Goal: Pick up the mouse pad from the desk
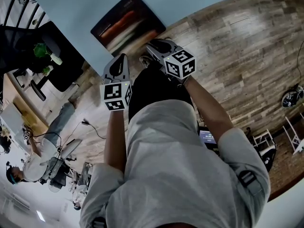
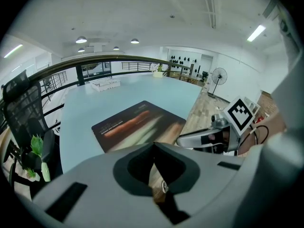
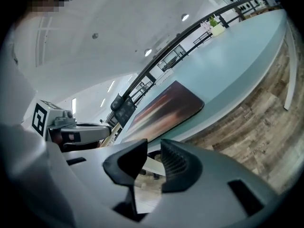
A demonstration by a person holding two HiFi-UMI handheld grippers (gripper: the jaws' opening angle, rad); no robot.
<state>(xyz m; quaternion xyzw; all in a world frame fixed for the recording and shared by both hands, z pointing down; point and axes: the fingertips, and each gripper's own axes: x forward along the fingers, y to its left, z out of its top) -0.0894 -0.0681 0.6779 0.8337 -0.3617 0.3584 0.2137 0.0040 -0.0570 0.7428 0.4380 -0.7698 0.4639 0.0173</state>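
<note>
Nothing is held: the left gripper (image 2: 154, 146) is closed, the right gripper (image 3: 153, 148) barely parted. The flat mouse pad (image 1: 128, 23) at the desk's (image 1: 71, 8) near edge may be pushed rather than gripped.

**Pale blue worktop, lightly loaded**

The long, smooth, pale blue worktop (image 1: 61, 13) carries a dark rectangular mouse pad (image 1: 127, 23) printed with orange-red streaks, lying flat near the close edge. Well beyond it rest a flat white object (image 2: 105, 84) and a small potted plant (image 2: 158, 72).
</note>
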